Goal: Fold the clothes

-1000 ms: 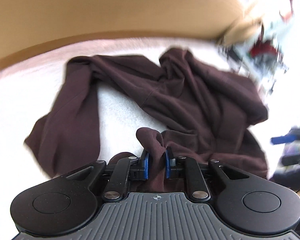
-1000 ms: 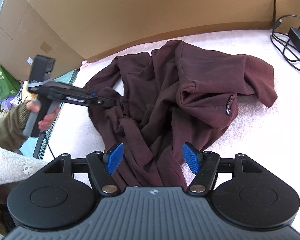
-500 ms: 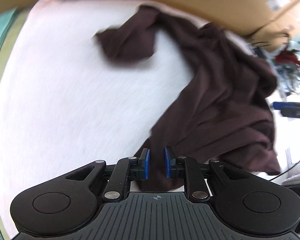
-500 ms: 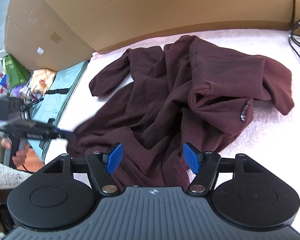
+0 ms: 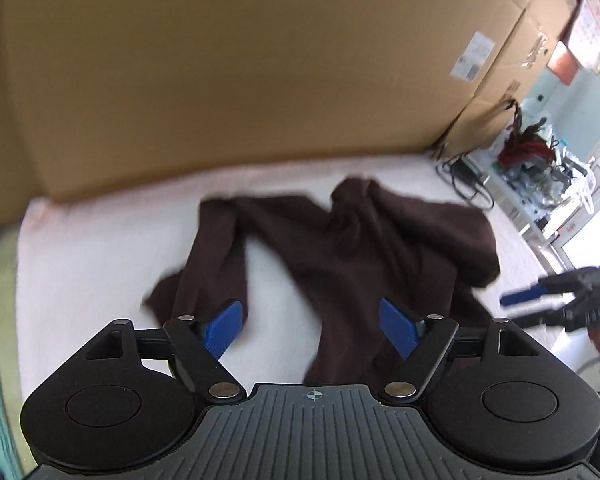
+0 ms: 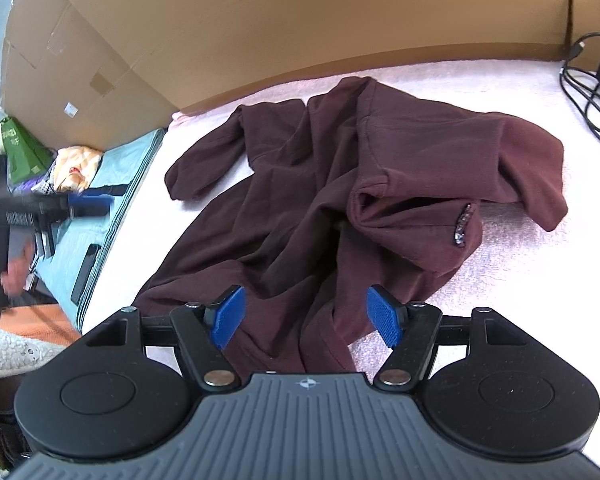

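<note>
A dark maroon hooded sweatshirt lies crumpled on the pale fleecy surface, one sleeve stretched toward the near left. My left gripper hovers above its near edge; the jaws are opening, wide apart, with nothing pinched between the blue pads. In the right wrist view the sweatshirt fills the middle, its hood bunched at the right. My right gripper stands open just over the hem, gripping nothing. The left gripper shows blurred at the far left, held by a hand.
A tall cardboard wall closes the back. Black cables and a power brick lie at the back right. A teal cloth with a dark phone borders the left, beside a green bag.
My left gripper let go of the sweatshirt fold, opened wide and rose. The pulled part of the sweatshirt now lies on the surface. The right gripper stayed put, still open.
</note>
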Tool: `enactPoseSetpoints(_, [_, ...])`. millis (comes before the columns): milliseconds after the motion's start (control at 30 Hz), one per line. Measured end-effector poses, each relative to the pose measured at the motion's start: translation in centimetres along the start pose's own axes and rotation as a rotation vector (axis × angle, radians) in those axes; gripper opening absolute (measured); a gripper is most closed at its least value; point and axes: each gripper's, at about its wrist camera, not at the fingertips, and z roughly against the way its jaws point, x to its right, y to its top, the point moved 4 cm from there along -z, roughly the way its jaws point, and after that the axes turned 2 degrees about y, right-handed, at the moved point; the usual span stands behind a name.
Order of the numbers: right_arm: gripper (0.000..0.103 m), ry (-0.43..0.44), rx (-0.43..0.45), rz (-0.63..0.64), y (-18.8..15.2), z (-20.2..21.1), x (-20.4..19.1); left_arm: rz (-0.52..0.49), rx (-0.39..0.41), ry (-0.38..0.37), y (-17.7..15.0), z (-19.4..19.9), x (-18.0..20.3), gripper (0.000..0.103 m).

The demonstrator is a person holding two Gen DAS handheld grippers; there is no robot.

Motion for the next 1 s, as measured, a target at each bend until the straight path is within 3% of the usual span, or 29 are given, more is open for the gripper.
enactPoseSetpoints(133, [0.072,-0.041,0.023,-0.038,0.1,-0.1,0.4,-0.116,-0.028,-0.002,4.1,-5.9,1.8,0.087])
enactPoseSetpoints(367, [0.072,-0.094,0.047,-0.102,0.1,0.6,1.4,-0.359,-0.13,-0.013,7.7,-14.4,4.6,0.085])
enactPoseSetpoints(567, [0.072,-0.119,0.054,-0.166,-0.3,0.9,2.3,-0.507,-0.225,-0.045,8.8,-18.2,5.5,0.085])
enactPoseSetpoints(800, [0.072,-0.15,0.048,-0.224,-0.6,0.8,2.9,-0.555,-0.377,-0.148,7.5,-21.1,5.6,0.085])
enactPoseSetpoints(867, [0.072,-0.153,0.048,-0.228,-0.6,0.7,2.9,-0.568,-0.421,-0.134,6.3,-21.9,5.3,0.071])
enactPoseSetpoints(900, [0.072,-0.155,0.048,-0.23,-0.6,0.7,2.9,-0.574,-0.436,-0.123,5.6,-22.2,5.0,0.055])
enactPoseSetpoints(1000, [0.072,-0.163,0.054,-0.232,-0.3,0.6,3.0,-0.559,-0.376,-0.111,4.9,-21.3,4.2,0.028])
